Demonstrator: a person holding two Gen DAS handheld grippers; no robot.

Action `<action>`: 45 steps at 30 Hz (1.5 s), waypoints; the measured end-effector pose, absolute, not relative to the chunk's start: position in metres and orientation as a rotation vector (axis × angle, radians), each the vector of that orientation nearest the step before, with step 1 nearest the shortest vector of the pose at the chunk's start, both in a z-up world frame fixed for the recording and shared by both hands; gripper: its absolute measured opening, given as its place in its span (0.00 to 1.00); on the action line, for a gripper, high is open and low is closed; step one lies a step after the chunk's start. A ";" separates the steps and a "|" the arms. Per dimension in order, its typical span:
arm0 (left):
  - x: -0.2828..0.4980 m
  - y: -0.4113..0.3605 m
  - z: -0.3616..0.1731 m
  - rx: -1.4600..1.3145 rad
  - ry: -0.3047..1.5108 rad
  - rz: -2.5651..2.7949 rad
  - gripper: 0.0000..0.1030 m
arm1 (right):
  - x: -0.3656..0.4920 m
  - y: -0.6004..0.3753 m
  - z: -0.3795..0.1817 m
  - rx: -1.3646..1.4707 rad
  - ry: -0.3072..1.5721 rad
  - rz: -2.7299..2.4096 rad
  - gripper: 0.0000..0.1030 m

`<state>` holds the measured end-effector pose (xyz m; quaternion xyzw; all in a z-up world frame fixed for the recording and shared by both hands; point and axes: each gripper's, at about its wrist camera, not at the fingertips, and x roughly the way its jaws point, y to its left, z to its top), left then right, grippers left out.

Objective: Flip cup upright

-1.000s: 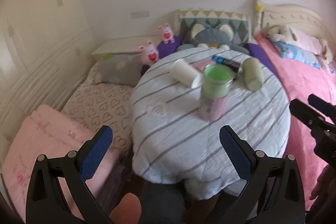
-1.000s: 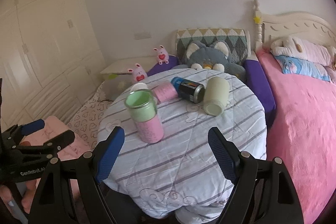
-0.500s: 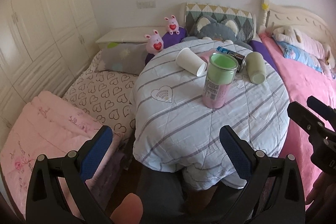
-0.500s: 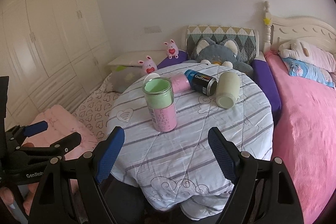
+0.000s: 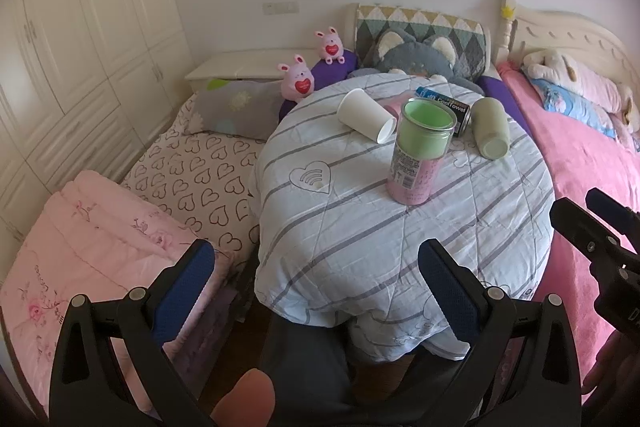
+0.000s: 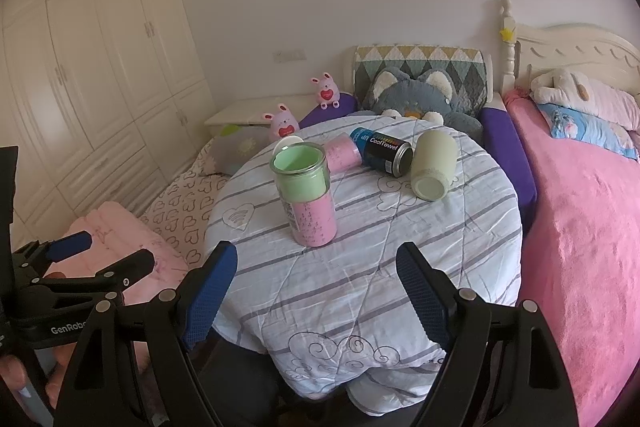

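Note:
A round table under a striped cloth [image 5: 360, 227] [image 6: 360, 267] holds several cups. A pink and green cup [image 5: 420, 151] [image 6: 306, 193] stands upright in the middle. A white paper cup [image 5: 366, 115] lies on its side behind it; only its rim [image 6: 288, 143] shows in the right wrist view. A pale green cup [image 5: 490, 133] [image 6: 434, 165], a dark can [image 5: 444, 107] [image 6: 384, 151] and a small pink cup [image 6: 342, 155] also lie on their sides. My left gripper [image 5: 316, 287] and right gripper [image 6: 316, 291] are open and empty, in front of the table.
A pink bed [image 6: 580, 227] runs along the right. A low mattress with heart print [image 5: 192, 171] and pink blanket [image 5: 88, 239] lies left. Plush toys [image 6: 416, 99] and pillows sit behind the table. White wardrobes [image 6: 100, 67] line the left wall.
Both grippers have pulled back and up from the table, so the cups look smaller and more of the room shows. Nothing on the table has moved.

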<state>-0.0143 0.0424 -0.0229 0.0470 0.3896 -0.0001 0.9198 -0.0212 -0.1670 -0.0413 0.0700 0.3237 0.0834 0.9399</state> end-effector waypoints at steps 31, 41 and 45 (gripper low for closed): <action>-0.009 0.039 -0.024 0.094 0.820 -0.011 1.00 | -0.016 -0.172 -0.050 0.178 0.681 0.150 0.81; -0.002 0.038 -0.031 0.133 0.832 0.016 1.00 | -0.014 -0.169 -0.052 0.177 0.691 0.158 0.81; 0.000 0.038 -0.033 0.135 0.837 0.017 1.00 | -0.013 -0.169 -0.054 0.178 0.692 0.154 0.81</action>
